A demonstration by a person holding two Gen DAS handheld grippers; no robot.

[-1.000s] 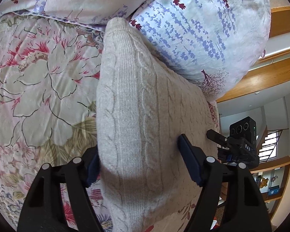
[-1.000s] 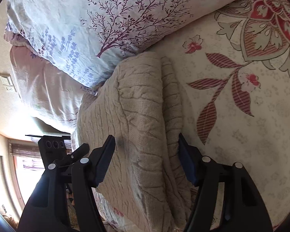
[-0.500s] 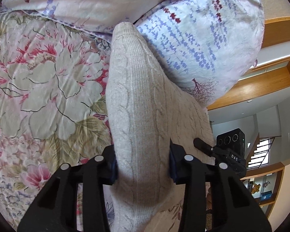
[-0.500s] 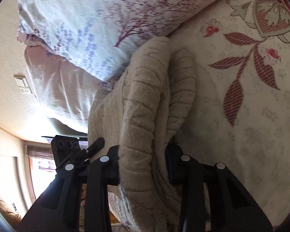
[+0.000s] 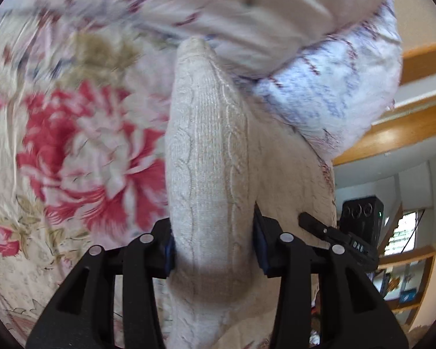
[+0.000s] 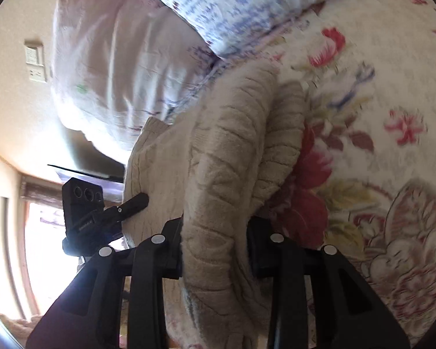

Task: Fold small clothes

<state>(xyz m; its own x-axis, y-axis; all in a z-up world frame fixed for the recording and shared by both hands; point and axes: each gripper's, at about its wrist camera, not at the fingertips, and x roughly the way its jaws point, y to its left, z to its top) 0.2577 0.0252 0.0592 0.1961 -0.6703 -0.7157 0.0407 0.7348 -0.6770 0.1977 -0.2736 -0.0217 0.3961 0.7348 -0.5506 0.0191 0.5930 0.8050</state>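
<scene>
A folded beige cable-knit sweater (image 5: 209,151) is lifted off a floral bedspread (image 5: 72,151). My left gripper (image 5: 213,247) is shut on one end of it, the knit bulging up between the jaws. In the right wrist view my right gripper (image 6: 215,250) is shut on the other end of the sweater (image 6: 226,160), where the thick folded layers and a ribbed edge show. Each gripper's camera sees the other gripper beyond the sweater, in the left wrist view (image 5: 360,232) and in the right wrist view (image 6: 84,212).
Pillows with a lavender and twig print (image 5: 328,87) and a pale pink one (image 6: 116,58) lie close behind the sweater. A wooden headboard or shelf (image 5: 392,136) and a window (image 6: 43,232) are beyond the bed's edge. The bedspread (image 6: 378,145) stretches away beside the sweater.
Both grippers went from open around the sweater's ends to shut on them. They have since lifted and carried the sweater across the bedspread; the background is motion-blurred.
</scene>
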